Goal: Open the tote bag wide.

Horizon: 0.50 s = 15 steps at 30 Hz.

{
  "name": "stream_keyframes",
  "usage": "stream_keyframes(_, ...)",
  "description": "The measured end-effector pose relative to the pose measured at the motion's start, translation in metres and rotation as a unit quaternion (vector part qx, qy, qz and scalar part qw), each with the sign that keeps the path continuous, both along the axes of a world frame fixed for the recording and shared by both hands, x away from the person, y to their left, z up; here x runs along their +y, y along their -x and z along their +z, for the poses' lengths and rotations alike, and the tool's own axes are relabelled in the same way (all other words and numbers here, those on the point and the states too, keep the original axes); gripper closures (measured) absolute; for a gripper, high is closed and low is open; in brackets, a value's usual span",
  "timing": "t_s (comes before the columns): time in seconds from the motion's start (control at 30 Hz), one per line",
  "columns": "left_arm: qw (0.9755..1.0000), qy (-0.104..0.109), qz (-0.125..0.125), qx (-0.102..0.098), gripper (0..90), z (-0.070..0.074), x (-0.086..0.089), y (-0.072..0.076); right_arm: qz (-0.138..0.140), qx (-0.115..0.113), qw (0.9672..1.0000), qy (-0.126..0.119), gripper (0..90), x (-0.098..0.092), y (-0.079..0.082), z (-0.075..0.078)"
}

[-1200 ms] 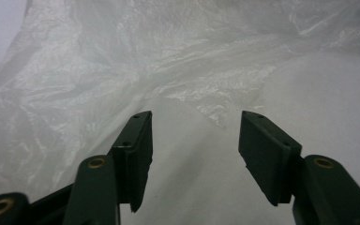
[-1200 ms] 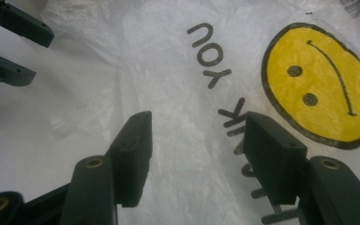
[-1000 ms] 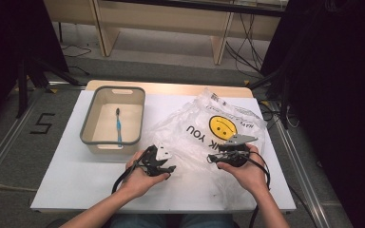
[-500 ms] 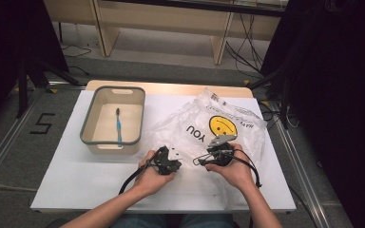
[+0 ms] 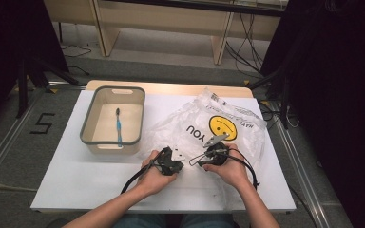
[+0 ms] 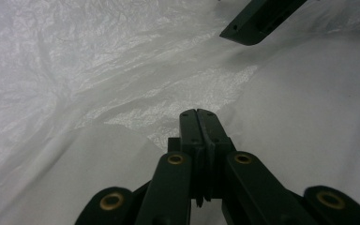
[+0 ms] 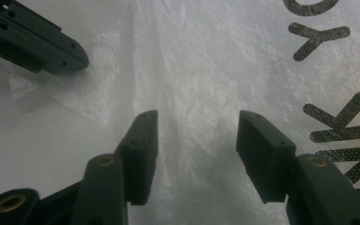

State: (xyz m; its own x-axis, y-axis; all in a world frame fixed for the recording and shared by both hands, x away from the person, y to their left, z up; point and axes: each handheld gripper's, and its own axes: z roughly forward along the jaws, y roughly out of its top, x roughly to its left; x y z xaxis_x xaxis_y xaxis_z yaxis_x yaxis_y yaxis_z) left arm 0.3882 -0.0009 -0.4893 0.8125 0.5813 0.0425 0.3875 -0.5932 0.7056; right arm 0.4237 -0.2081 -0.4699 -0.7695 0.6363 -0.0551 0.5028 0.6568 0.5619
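High view – scene: white table (image 5: 76, 185) with a clear plastic bag (image 5: 218, 128), smiley print and lettering, lying crumpled on its right half; a grey-rimmed tub (image 5: 91, 142) well to the left holds a blue toothbrush (image 5: 119, 128).
High view – hands: left gripper (image 5: 177, 160) and right gripper (image 5: 200, 160) sit close together at the bag's near edge, tips turned toward each other.
Left gripper view – tongs: left gripper (image 6: 199, 117) has its jaws pressed flat together, low on the bag's film (image 6: 122, 70); whether a fold of plastic is pinched between them I cannot tell. The tip of the other gripper (image 6: 258, 21) shows at upper right.
Right gripper view – tongs: right gripper (image 7: 197, 136) stands at a middling gap, having just been narrowing, with bag film (image 7: 206, 61) lying under and between the jaws – pads not pressing it yet.
Right gripper view – neighbour: left gripper's closed tip (image 7: 51, 54) at upper left, resting on the plastic edge.
Progress (judgement): early. Both tongs are at the bag's edge and the left has closed; the right's grip is not made, the bag lies flat and unopened, and the toothbrush is untouched in the tub.
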Motion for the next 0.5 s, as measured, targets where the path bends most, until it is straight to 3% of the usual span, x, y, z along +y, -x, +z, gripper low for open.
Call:
stream_keyframes(0.37,1.0,-0.004,-0.002,0.0,89.4,0.0001,-0.0001,0.0001,-0.02,0.009,0.9996,-0.016,69.7,-0.0071,-0.004,-0.0052)
stream_keyframes(0.5,1.0,-0.005,-0.001,-0.001,89.4,0.0,-0.0003,0.0001,-0.044,0.014,0.9983,-0.035,79.1,-0.01,-0.0049,-0.0068)
